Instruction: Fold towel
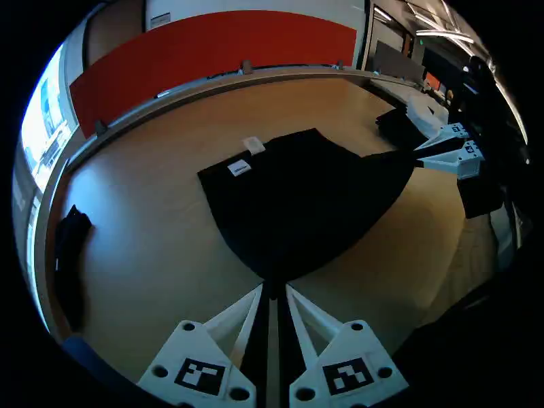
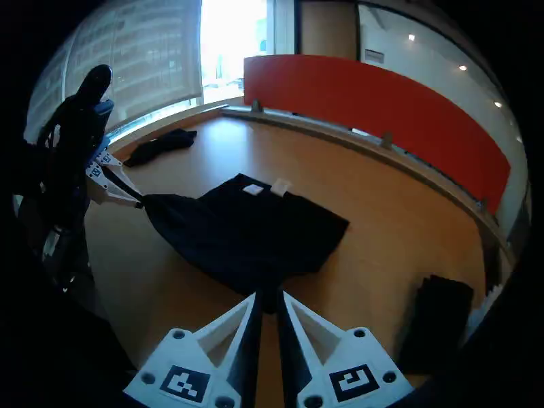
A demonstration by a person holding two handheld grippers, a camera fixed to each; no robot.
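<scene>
A black towel (image 1: pixel 306 197) lies partly on the wooden table, with two white labels near its far edge. Its near side is lifted by two corners. My left gripper (image 1: pixel 274 289) is shut on one corner, the cloth pinched between its white fingers. In the right gripper view the same towel (image 2: pixel 251 234) stretches from my right gripper (image 2: pixel 269 298), which is shut on the other corner, to the left gripper (image 2: pixel 136 198) off at the left. The right gripper (image 1: pixel 416 160) appears far right in the left gripper view, holding its corner.
The wooden table (image 1: pixel 149 231) has a raised rim and a red panel (image 1: pixel 204 54) behind it. A dark cloth (image 1: pixel 68 238) lies at the table's left edge. A folded dark stack (image 2: pixel 438 319) sits near the right gripper. More dark cloth (image 2: pixel 160 146) lies by the window.
</scene>
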